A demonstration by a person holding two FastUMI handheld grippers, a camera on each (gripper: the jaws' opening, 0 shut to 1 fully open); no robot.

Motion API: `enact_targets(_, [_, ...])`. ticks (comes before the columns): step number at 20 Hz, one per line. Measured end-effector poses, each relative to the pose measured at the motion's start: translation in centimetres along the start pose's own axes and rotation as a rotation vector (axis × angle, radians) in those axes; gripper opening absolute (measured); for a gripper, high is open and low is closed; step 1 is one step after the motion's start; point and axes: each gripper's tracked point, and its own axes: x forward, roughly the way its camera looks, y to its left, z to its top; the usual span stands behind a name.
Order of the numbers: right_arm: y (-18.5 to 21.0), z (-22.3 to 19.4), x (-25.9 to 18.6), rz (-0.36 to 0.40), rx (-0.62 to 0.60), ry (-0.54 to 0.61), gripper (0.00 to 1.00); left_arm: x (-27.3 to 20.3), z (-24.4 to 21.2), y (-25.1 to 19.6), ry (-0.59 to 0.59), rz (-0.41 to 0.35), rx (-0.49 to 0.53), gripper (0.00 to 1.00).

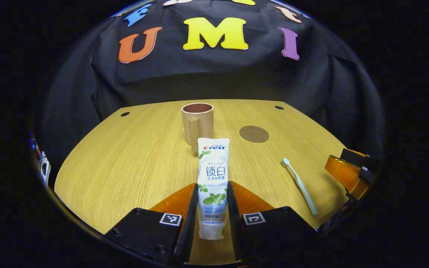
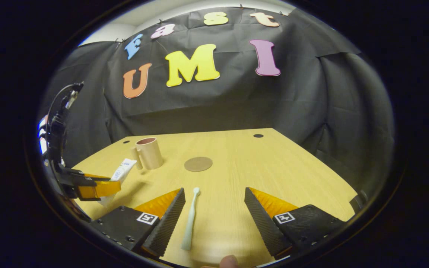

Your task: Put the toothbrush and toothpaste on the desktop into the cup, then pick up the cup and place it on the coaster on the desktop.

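Observation:
A white toothpaste tube stands between the fingers of my left gripper, which is shut on its lower half; its cap end points toward me. Straight behind it is the tan cup, upright, handle facing me. The round brown coaster lies right of the cup. A pale green toothbrush lies on the wooden table between the wide-open fingers of my right gripper, nearer its left finger, touching neither. In the right gripper view the cup and coaster sit farther back, with the left gripper holding the toothpaste.
The wooden table has two small dark holes near its back corners and ends at the black cloth wall. The right gripper shows at the right table edge, beside the toothbrush. A fingertip shows at the bottom.

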Motion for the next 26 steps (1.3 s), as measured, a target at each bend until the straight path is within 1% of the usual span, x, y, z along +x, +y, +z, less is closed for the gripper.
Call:
enact_targets(4, [0.7, 0.1, -0.3, 0.009, -0.016, -0.006, 0.97, -1.0, 1.2, 0.5, -0.043, 0.002, -0.045, 0.45])
enact_targets(9, [2.1, -0.2, 0.3, 0.016, -0.069, 0.017, 0.97, -3.8, 4.7, 1.3, -0.154, 0.014, -0.073, 0.45])
enact_targets(10, [2.5, -0.1, 0.7, 0.012, -0.084, 0.022, 0.97, -4.3, 5.8, 1.4, -0.18, 0.012, -0.079, 0.5])
enact_targets(11, [2.8, -0.1, 1.1, 0.009, -0.097, 0.03, 0.97, -4.5, 6.8, 1.5, -0.206, 0.012, -0.081, 0.45])
enact_targets(14, [2.9, -0.6, 2.8, -0.013, -0.116, 0.08, 0.96, -4.9, 9.9, 1.7, -0.276, 0.011, -0.082, 0.45])
enact_targets(18, [4.1, -2.3, 4.9, -0.005, -0.105, 0.155, 0.96, -5.2, 12.1, 1.5, -0.332, -0.007, -0.093, 0.45])
enact_targets(20, [4.4, -3.7, 5.8, -0.003, -0.105, 0.216, 0.96, -5.3, 12.9, 1.4, -0.352, -0.016, -0.1, 0.45])
enact_targets(23, [4.2, -4.5, 7.3, -0.027, -0.087, 0.264, 0.75, -5.6, 13.2, 1.9, -0.368, -0.016, -0.104, 0.45])
enact_targets(24, [4.0, -4.5, 7.6, -0.043, -0.084, 0.27, 0.7, -5.7, 13.3, 2.2, -0.37, -0.013, -0.106, 0.45])
enact_targets(25, [3.8, -4.7, 8.0, -0.054, -0.078, 0.279, 0.58, -5.7, 13.3, 2.4, -0.372, -0.011, -0.107, 0.45])
enact_targets(26, [3.6, -5.2, 8.4, -0.064, -0.076, 0.298, 0.51, -5.9, 13.4, 2.6, -0.374, -0.01, -0.108, 0.45])
